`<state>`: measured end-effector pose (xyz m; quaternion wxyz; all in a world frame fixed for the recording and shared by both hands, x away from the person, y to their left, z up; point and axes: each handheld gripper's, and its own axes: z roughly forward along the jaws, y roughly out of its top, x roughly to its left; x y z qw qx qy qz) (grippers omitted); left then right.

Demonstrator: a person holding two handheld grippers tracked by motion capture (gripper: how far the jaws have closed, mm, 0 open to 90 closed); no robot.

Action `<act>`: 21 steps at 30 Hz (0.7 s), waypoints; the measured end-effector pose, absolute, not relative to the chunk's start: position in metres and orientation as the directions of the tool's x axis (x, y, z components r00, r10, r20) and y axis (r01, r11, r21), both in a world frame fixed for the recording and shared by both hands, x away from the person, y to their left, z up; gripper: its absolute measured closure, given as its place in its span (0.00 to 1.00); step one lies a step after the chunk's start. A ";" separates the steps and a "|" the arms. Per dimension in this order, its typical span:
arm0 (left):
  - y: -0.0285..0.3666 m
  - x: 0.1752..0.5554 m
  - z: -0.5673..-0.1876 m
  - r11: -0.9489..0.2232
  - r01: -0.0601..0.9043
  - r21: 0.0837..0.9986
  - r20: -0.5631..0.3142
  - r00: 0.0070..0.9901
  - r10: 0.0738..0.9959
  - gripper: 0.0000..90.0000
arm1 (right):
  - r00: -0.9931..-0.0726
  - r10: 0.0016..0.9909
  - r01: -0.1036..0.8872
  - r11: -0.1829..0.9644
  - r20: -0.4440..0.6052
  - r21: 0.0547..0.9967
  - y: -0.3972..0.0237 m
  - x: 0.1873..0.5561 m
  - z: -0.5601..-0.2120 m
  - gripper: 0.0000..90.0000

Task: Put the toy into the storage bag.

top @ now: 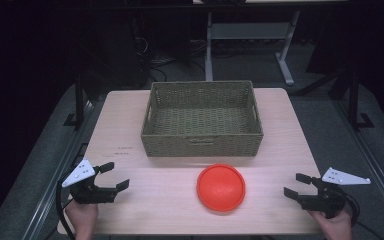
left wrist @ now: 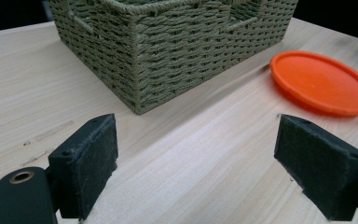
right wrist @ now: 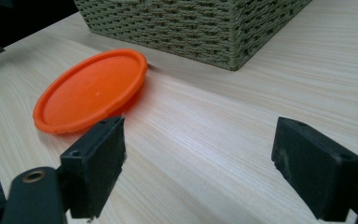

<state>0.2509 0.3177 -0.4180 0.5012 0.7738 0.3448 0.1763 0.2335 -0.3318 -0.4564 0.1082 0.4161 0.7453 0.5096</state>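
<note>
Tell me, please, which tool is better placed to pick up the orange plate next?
Probably the right tool. Its open jaws point at the orange plate with only bare table between. The left tool, also open, appears farther away.

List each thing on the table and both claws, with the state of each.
Orange plate: flat on the table, empty, in front of the basket, untouched.
Woven basket: upright, open-topped, nothing inside that the high view shows.
Left claw: open, nothing between its jaws, by the table's left edge.
Right claw: open, nothing between its jaws, by the table's right edge.
Table: bears the basket and plate.
</note>
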 end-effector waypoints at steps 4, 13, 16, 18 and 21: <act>0.316 0.252 -0.419 -0.270 0.365 0.891 -0.070 0.699 0.712 0.14 | -0.649 0.717 0.509 0.161 0.254 0.846 -0.323 0.237 -0.455 0.18; 0.318 0.251 -0.419 -0.286 0.363 0.887 -0.054 0.696 0.716 0.14 | -0.686 0.683 0.499 0.189 0.252 0.845 -0.307 0.246 -0.451 0.16; 0.319 0.250 -0.419 -0.283 0.365 0.887 -0.055 0.693 0.719 0.14 | -0.695 0.672 0.509 0.206 0.257 0.836 -0.301 0.251 -0.451 0.16; 0.319 0.250 -0.419 -0.285 0.367 0.885 -0.053 0.690 0.722 0.14 | -0.697 0.667 0.517 0.213 0.263 0.829 -0.298 0.252 -0.451 0.16; 0.320 0.249 -0.419 -0.290 0.367 0.884 -0.050 0.690 0.722 0.14 | -0.696 0.666 0.530 0.227 0.267 0.817 -0.293 0.255 -0.450 0.16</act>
